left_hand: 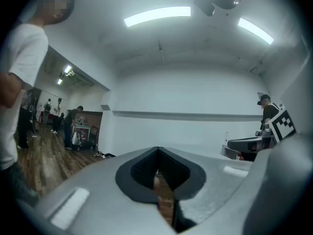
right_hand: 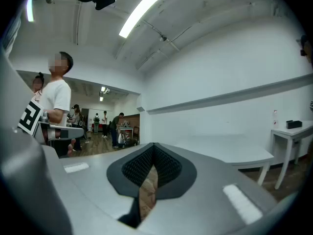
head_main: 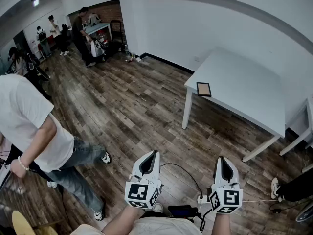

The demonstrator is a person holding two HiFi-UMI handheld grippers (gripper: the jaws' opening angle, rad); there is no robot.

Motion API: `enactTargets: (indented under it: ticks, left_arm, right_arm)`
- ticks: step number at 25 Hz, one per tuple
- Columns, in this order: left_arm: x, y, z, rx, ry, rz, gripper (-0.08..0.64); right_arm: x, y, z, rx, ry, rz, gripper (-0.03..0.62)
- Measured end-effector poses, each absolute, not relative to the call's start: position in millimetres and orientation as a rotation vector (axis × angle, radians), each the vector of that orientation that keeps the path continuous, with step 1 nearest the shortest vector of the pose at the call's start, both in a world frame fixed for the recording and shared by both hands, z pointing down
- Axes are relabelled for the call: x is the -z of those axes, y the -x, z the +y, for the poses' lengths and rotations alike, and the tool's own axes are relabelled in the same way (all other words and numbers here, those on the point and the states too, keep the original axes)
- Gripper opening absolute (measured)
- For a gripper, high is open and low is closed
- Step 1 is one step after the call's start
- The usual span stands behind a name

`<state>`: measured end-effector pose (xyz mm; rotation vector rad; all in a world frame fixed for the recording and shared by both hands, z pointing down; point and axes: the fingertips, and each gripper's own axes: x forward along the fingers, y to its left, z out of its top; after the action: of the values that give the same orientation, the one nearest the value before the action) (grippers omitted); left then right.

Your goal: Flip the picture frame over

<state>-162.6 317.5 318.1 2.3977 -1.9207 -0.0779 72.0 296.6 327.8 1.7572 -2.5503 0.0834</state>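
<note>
Wood-plank floor (head_main: 137, 106) fills most of the head view. At 2 o'clock stands a white table (head_main: 244, 77), well apart from both tools. A person (head_main: 29, 126) in a white shirt is at 9 o'clock. The left tool (head_main: 155, 152) at 6 o'clock and the right tool (head_main: 221, 158) at 5 o'clock each have jaws pressed together on nothing. The small picture frame (head_main: 204, 89) lies flat on the table's corner nearest 9 o'clock.
</note>
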Motion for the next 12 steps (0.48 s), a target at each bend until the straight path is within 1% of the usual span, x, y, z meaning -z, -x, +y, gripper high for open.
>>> enactTargets:
  ticks: [12]
  left_arm:
    - [-317.1,161.5,316.0,0.080,-2.397,-1.931,0.000]
  right_arm:
    - [-328.0,-74.1,293.8,-0.079,-1.756,-2.556,0.023]
